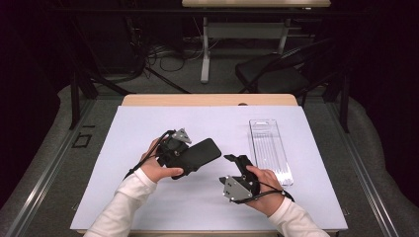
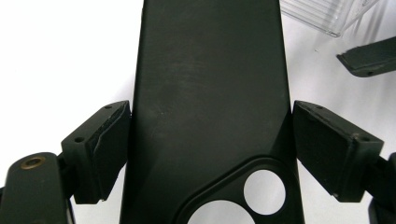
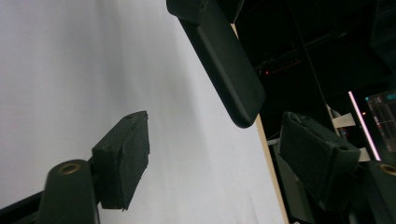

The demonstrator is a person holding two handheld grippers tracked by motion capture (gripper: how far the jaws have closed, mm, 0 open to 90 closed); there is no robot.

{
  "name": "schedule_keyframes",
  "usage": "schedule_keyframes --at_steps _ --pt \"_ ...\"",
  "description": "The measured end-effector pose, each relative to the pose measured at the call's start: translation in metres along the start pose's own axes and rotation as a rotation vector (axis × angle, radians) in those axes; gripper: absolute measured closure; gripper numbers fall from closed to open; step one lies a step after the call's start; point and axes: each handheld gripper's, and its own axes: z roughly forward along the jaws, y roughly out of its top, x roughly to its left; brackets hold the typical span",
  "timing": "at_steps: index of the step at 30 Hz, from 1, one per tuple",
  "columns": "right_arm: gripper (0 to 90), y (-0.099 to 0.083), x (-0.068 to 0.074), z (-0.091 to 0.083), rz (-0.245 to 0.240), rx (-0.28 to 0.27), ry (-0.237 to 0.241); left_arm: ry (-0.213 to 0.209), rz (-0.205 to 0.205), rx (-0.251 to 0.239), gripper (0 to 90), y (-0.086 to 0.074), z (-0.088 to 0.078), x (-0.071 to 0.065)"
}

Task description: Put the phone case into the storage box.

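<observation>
- Nearest the person, the right gripper (image 1: 234,161) hangs low over the white table (image 1: 148,197), tipped on its side with its grey plate facing the camera; its jaws stand apart with nothing between them, released.
- In the right gripper view, those pads (image 3: 126,154) frame bare table, with the far end of the black phone case (image 3: 224,70) farther off, above them.
- A little farther and to the left, the left gripper (image 1: 185,153) clasps the phone case (image 1: 200,155) by its long edges, lifted off the table and slanting up to the right.
- The left gripper view shows both pads (image 2: 109,140) pressed against the sides of the case (image 2: 210,93), just above its round camera cut-outs.
- Beyond the right hand, a clear plastic tray (image 1: 269,148) lies flat near the table's right edge, apart from both grippers.
- Farther back stands a dark folding chair (image 1: 272,74) on the floor.
</observation>
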Motion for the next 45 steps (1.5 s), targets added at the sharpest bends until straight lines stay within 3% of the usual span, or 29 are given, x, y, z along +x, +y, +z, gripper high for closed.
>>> schedule_keyframes --at_steps 8,11,21,22,28,31,45 --pt "32.3 0.004 0.006 0.006 -0.079 0.023 0.018 -0.007 0.009 0.003 14.9 0.001 0.001 -0.004" --pt "34.0 0.005 0.009 0.009 -0.137 0.022 0.007 -0.012 0.010 0.002 14.8 0.001 0.002 -0.007" --pt "35.7 0.010 0.015 0.015 -0.249 0.024 -0.008 -0.029 0.024 0.005 14.8 0.004 0.005 -0.014" --pt "35.9 0.010 0.017 0.015 -0.236 0.034 -0.009 -0.030 0.029 0.008 14.9 0.004 0.005 -0.015" --pt "37.5 0.011 0.017 0.018 -0.287 0.043 -0.042 -0.045 0.040 0.016 14.9 0.006 0.009 -0.021" --pt "40.3 0.012 0.019 0.019 -0.276 0.038 -0.041 -0.050 0.042 0.017 14.9 0.006 0.010 -0.023" --pt "51.0 0.011 0.025 0.027 -0.368 0.043 -0.081 -0.064 0.055 0.027 14.9 0.008 0.013 -0.029"
